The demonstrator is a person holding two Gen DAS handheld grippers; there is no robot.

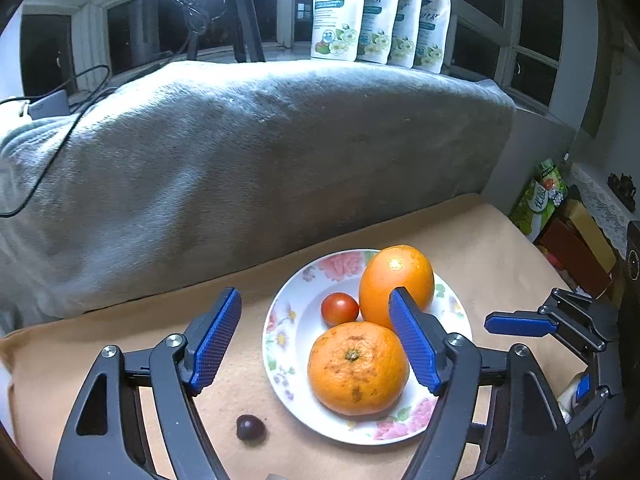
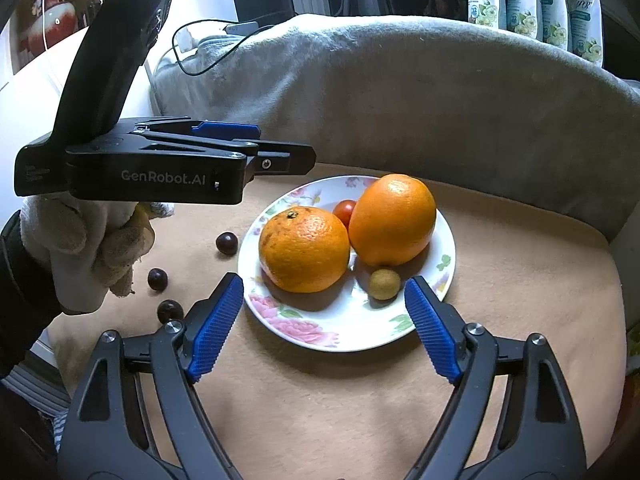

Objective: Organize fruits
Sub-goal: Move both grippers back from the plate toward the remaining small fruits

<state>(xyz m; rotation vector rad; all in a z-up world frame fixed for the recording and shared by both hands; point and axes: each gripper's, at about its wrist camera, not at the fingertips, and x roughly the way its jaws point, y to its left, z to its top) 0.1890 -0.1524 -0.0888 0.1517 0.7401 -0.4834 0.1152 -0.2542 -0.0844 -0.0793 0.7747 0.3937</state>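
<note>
A: Where is the fruit?

B: Most of it sits on the flowered plate (image 2: 442,236) on the tan table (image 2: 360,400). A round orange (image 2: 304,249) with its stem scar up lies on the left side of the plate in the right wrist view, touching a taller, smoother orange (image 2: 392,219) beside it.

A: Anything smaller on there?

B: A small red tomato (image 2: 345,210) is tucked behind, between the two oranges. A little yellow-green fruit (image 2: 384,284) rests at the front, just beside the taller orange.

A: And off the plate?

B: Three dark round fruits lie on the table to the left of the plate: one (image 2: 227,243) nearest the rim, one (image 2: 157,279) further left, one (image 2: 170,311) closest to the camera.

A: What about the hand-held grippers?

B: The right hand-held gripper (image 2: 323,326) is spread wide and holds nothing, its blue pads on either side of the plate's near edge. The left hand-held gripper (image 1: 316,340) is spread too and also holds nothing, with the round orange showing in the gap. A gloved hand (image 2: 86,252) grips the left one from below.

A: Behind the table?

B: A grey blanket (image 1: 240,160), with white floral pouches (image 1: 380,12) standing in a row beyond it.
</note>
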